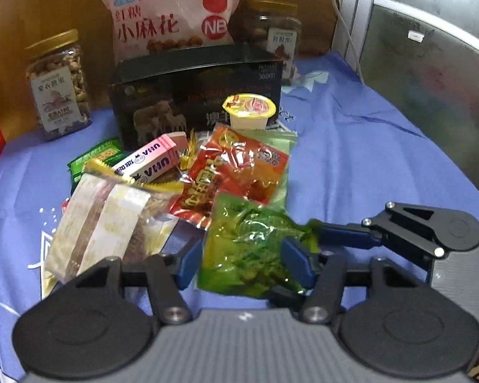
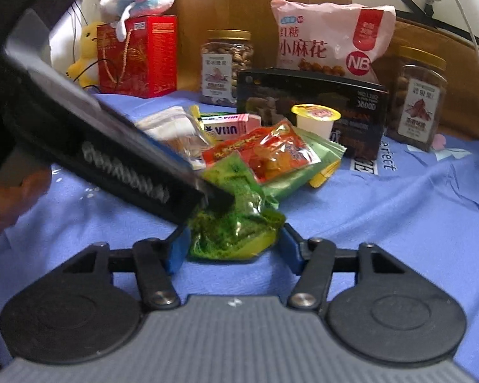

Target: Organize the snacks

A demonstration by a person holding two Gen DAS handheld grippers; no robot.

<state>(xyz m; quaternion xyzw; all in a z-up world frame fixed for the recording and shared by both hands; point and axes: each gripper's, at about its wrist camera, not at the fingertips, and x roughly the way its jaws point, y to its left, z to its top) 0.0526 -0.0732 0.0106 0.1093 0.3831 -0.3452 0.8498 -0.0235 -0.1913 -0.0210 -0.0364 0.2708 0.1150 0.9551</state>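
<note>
both fingers (image 1: 295, 263) wide around green packet (image 1: 249, 249)

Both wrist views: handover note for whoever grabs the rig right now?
Left gripper: open, fingers either side of the green pouch; whether they touch it I cannot tell.
Right gripper: open, straddling the same pouch's near edge, not clamped.
Pouch lies on the blue cloth at the front of the loose pile: red pouch, pink box, jelly cup.
Black box, jars and big pink bag stand behind.
Done: nothing visibly sorted.
Left: grasp green pouch, then clear the pile.
</note>
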